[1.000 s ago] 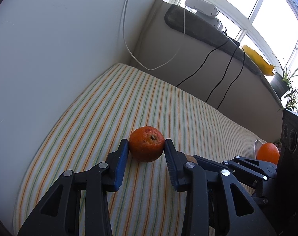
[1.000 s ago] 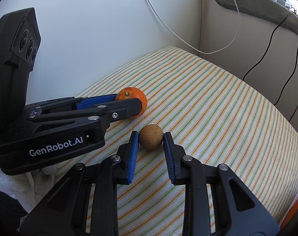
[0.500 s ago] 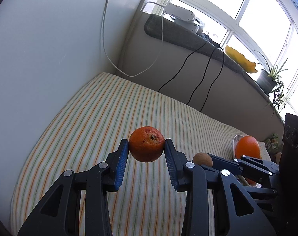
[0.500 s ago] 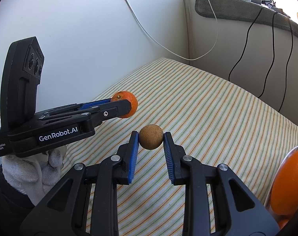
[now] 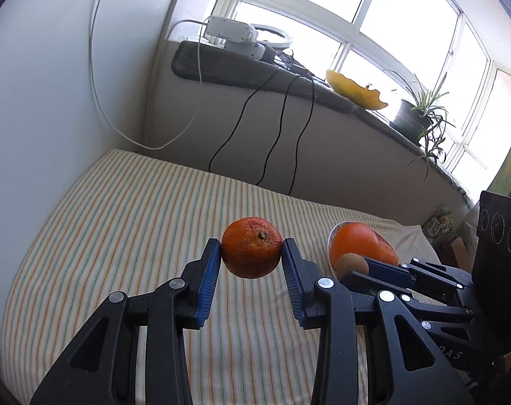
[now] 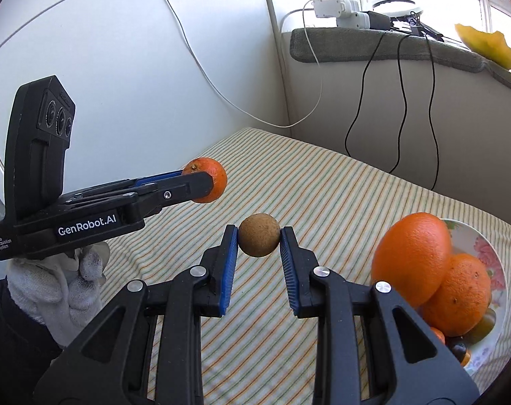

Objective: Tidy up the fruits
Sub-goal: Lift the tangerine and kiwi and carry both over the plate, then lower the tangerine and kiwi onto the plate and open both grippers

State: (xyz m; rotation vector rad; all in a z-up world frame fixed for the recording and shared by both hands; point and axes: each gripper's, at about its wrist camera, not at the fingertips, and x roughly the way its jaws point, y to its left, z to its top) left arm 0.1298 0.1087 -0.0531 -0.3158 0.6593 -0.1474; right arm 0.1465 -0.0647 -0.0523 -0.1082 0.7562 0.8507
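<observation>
My left gripper (image 5: 251, 252) is shut on a small orange (image 5: 251, 251) and holds it in the air above the striped tablecloth (image 5: 127, 222). It also shows in the right wrist view (image 6: 206, 179), up and to the left. My right gripper (image 6: 258, 239) is shut on a small round brown fruit (image 6: 258, 239), also lifted off the cloth; that fruit shows in the left wrist view (image 5: 350, 264). A white flowered plate (image 6: 491, 253) at the right holds a large orange (image 6: 412, 256), a smaller orange (image 6: 461, 297) and other fruit below them.
The table stands in a corner, with white walls left and behind. A windowsill (image 5: 289, 77) carries a power strip, cables hanging down, a yellow peel (image 5: 353, 91) and a potted plant (image 5: 420, 114). A gloved hand (image 6: 56, 287) holds the left gripper.
Both grippers have lifted their fruit off the cloth and moved right toward the plate, which has come further into view.
</observation>
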